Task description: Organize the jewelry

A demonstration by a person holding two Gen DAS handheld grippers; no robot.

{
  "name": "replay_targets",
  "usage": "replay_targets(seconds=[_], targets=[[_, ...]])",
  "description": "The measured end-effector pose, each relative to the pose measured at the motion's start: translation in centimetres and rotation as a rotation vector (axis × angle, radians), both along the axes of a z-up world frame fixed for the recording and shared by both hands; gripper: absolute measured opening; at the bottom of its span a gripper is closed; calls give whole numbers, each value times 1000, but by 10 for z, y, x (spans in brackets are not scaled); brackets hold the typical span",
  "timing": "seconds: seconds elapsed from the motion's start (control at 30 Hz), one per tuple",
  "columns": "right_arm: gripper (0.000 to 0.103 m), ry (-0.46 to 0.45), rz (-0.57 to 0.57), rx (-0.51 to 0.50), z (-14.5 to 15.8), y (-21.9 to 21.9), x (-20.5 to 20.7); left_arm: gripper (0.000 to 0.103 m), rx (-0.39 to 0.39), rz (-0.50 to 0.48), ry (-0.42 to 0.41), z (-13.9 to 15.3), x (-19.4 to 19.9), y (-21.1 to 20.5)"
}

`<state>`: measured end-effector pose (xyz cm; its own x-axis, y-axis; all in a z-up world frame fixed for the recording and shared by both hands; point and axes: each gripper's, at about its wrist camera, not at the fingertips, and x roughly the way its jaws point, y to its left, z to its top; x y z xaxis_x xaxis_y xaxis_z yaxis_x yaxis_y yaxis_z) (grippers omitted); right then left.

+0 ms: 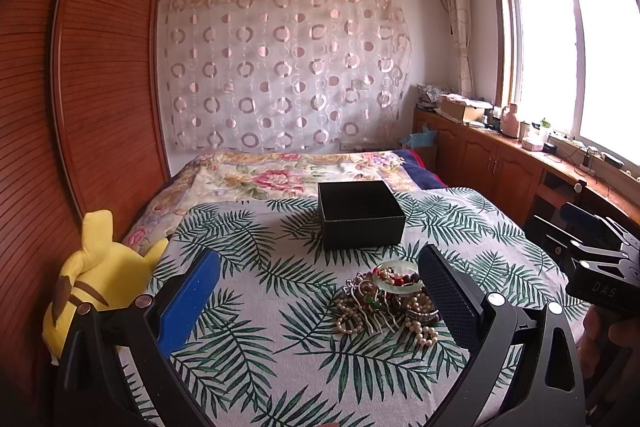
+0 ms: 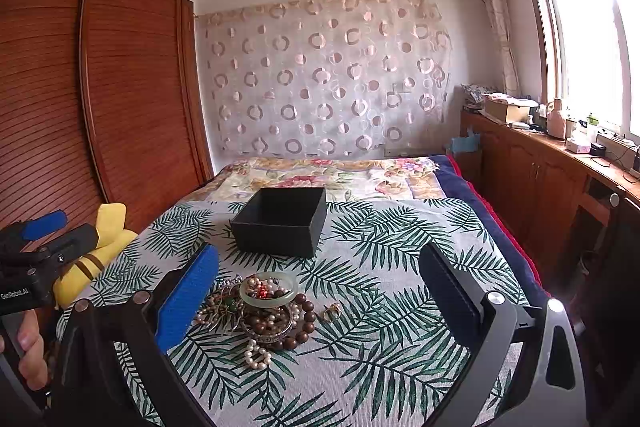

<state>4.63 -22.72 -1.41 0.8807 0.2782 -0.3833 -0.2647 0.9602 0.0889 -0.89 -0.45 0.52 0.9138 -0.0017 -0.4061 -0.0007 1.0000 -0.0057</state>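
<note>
We see a jewelry pile (image 2: 260, 311) on the bed (image 2: 400, 267), on a rough cloth w/ green leaf prints. It's round pearl beads, brown wood beads, a smooth pale green bangle (image 2: 269, 289) & a small ring (image 2: 332, 311) just beside. A square black box (image 2: 280, 223), open on top, sits behind the pile.

Our left gripper (image 1: 320, 295) has its fingers wide, nothing in them. One finger has a bumpy blue pad. The pile lies between them, close to the dark finger.

Our right gripper (image 2: 318, 291) has its fingers wide too, nothing held. The pile lies between them, nearer the blue one. A soft yellow plush (image 1: 86, 283) is at the bed's left edge.
</note>
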Motion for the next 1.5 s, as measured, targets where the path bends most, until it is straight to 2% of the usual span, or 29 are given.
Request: replay_targets(seconds=[0.9,1.17,1.37,1.5], targets=[[101,3,13,-1,3,5,0,96,-1,-1,3,1,-1,0],[101,37,34,-18,-13,2,7,96,-15,-14,50,-13,7,4],[100,78,79,-43,-34,1,15,96,-30,-66,107,-31,21,5],[88,125,93,-49,-52,-5,24,96,-32,-117,154,-44,35,2]])
